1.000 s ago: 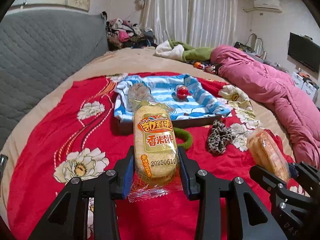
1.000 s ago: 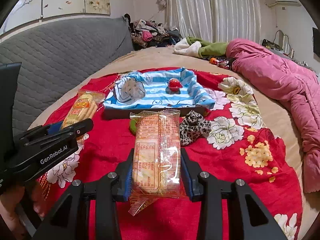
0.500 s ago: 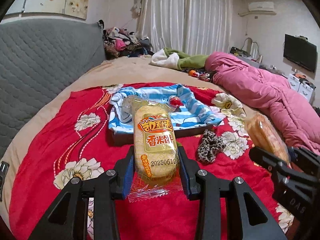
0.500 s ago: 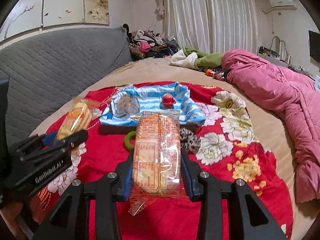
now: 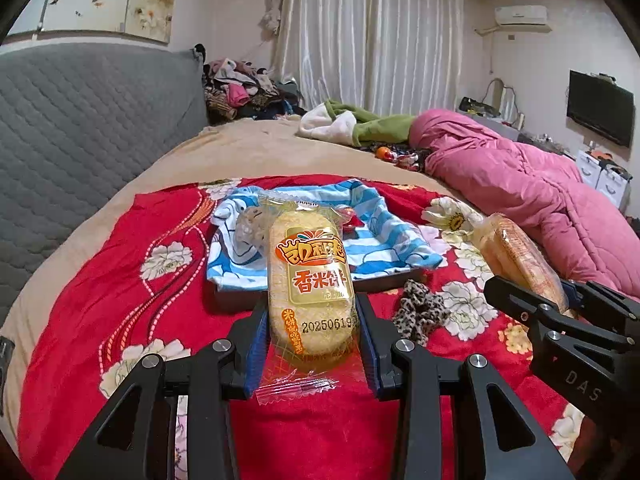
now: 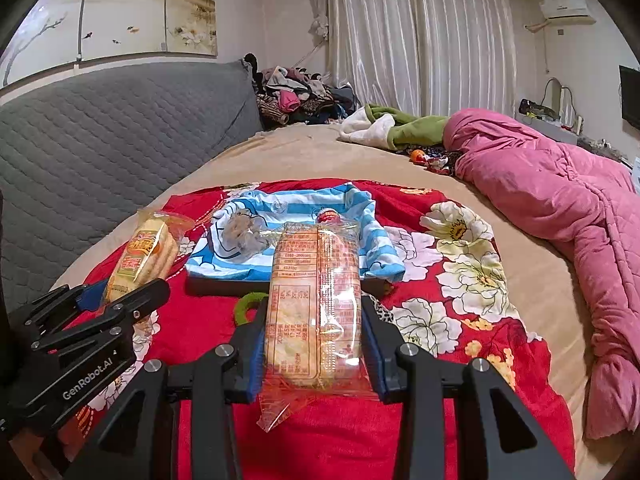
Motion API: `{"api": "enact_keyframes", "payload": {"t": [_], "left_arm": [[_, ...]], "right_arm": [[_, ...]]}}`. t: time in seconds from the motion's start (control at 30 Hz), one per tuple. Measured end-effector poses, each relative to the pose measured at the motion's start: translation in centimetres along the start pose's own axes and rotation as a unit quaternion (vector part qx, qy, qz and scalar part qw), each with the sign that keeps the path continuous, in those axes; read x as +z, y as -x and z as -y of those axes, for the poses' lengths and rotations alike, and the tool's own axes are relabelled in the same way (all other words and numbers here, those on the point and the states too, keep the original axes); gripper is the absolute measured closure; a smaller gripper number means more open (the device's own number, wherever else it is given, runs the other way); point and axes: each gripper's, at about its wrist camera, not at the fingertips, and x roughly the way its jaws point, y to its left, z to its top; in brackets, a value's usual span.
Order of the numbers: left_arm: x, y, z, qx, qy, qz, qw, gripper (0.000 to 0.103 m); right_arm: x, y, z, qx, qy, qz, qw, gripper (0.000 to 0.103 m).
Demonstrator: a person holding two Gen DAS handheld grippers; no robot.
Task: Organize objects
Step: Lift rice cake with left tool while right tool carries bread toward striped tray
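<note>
My left gripper (image 5: 312,344) is shut on a yellow rice cracker packet (image 5: 310,280), label side up, held above the red floral blanket (image 5: 120,280). My right gripper (image 6: 314,346) is shut on a second cracker packet (image 6: 316,304), its printed back facing up. Each gripper shows in the other's view: the right one (image 5: 560,312) at the right edge, the left one (image 6: 100,304) at the lower left. Ahead lies a dark tray (image 6: 224,286) draped with a blue striped cloth (image 6: 360,248). On the cloth sit a crumpled pale wrapper (image 6: 244,234) and a small red item (image 6: 329,215).
A leopard-print scrunchie (image 5: 420,314) and a green ring (image 6: 248,306) lie on the blanket in front of the tray. A pink quilt (image 6: 560,200) fills the bed's right side. A grey padded headboard (image 5: 80,128) runs along the left. Clothes (image 6: 296,96) are piled at the back.
Both grippers have risen and drawn back from the tray with their packets still gripped; the tray and scrunchie look smaller and farther, and more of the room shows.
</note>
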Motion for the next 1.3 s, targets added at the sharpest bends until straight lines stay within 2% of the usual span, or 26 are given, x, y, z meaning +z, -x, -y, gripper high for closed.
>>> {"api": "enact_keyframes", "payload": {"t": [0.57,1.3], "left_arm": [[2.6,-5.9,0.2,0.006,-0.004,-0.017,0.9998,0.062],[5.3,-13.9,-1.8,0.020,0.009,-0.036,0.9991,0.062]], "right_arm": [[3.3,-4.7,1.3,0.003,-0.002,0.001,1.000,0.062],[6.7,-11.8,1.6,0.008,0.011,-0.011,1.000,0.062]]}}
